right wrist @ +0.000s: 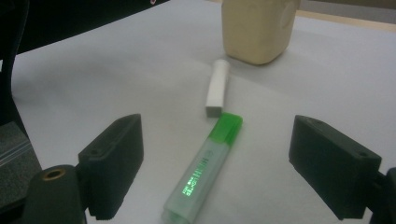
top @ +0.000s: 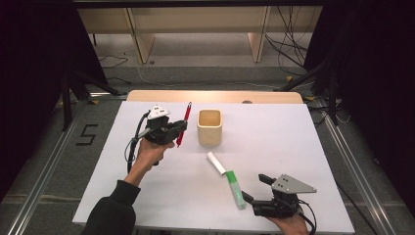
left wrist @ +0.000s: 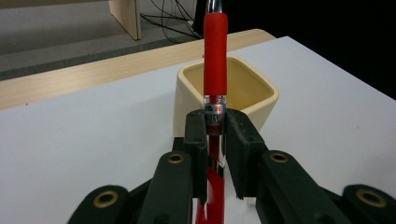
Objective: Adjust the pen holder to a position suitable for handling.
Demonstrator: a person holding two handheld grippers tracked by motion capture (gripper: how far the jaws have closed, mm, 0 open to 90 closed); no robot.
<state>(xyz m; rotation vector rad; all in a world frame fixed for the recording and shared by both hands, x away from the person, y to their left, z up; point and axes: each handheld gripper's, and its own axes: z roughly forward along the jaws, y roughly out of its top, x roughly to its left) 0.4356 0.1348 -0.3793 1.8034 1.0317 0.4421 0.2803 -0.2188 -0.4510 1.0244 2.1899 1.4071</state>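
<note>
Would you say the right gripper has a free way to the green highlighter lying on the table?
Probably yes: the right gripper is open, the green highlighter lies flat just ahead between its jaws, and nothing sits between them; the white eraser lies beyond its cap.

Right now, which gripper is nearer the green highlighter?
Right. The right gripper is open around the green highlighter on the table; the left gripper holds a red pen by the cup.

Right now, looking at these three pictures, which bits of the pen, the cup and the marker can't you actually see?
- Red pen: in the left gripper view its top is cut off by the upper edge, and its lower part is hidden between the left gripper jaws.
- Cream cup: in the right gripper view its rim is cut off by the upper edge.
- Green highlighter: its print is too blurred to read.
- Right gripper: in the high view the hand is cut off by the bottom edge.
</note>
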